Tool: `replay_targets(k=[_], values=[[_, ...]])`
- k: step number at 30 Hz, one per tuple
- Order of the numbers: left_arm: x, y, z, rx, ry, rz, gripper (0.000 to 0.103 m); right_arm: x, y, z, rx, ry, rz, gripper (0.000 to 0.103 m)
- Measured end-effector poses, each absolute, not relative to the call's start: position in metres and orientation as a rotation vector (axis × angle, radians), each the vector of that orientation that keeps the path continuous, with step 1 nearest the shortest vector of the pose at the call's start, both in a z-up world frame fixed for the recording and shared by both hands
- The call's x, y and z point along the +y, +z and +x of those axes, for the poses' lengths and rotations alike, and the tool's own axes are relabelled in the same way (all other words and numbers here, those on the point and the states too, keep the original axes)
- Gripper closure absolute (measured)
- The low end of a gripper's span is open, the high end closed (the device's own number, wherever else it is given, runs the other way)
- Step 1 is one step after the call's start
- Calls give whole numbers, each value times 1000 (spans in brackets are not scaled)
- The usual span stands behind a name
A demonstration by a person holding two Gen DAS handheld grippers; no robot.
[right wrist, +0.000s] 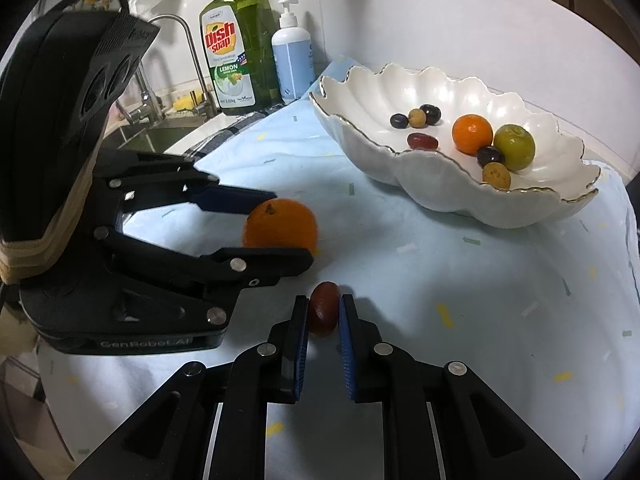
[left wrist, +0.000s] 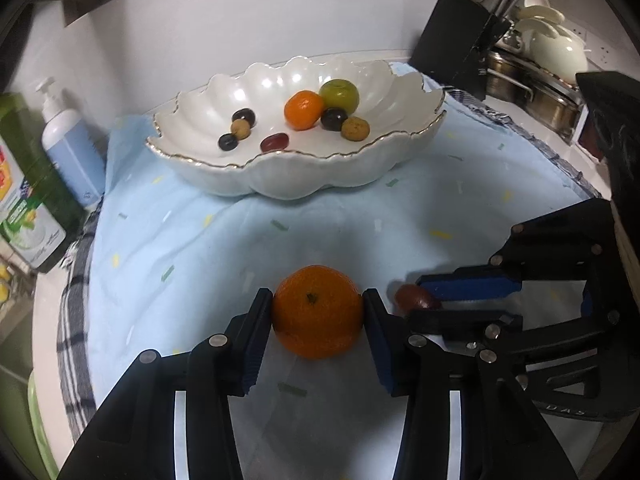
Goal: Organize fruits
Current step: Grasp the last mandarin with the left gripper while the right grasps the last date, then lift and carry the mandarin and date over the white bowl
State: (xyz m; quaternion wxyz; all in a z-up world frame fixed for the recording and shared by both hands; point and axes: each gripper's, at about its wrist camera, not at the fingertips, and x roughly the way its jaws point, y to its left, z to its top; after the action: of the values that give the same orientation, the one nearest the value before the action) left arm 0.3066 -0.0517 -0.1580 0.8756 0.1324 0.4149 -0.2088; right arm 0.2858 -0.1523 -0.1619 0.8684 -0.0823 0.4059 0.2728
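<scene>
Dim indoor light, glare on glossy bowl (left wrist: pixel 400 80), soft shadows, strong fisheye edges, slight blur

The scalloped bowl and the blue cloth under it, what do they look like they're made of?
The bowl looks like glazed ceramic or porcelain: glossy white, bright highlights, a thin gold line on its wavy rim. The cloth looks like soft woven cotton, matte, wrinkled, with small printed flecks. The look alone cannot confirm either.
</scene>
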Motion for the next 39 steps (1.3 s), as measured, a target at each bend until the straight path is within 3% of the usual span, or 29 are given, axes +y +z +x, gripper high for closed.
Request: replay_targets(k=[10,39], values=[[-48,-136,288,874,-325,206,58,-164,-146,276,807,574,-135,87],[-69,-39,271,608,-187,91,58,-223,-52,280,547,468,-49,87]])
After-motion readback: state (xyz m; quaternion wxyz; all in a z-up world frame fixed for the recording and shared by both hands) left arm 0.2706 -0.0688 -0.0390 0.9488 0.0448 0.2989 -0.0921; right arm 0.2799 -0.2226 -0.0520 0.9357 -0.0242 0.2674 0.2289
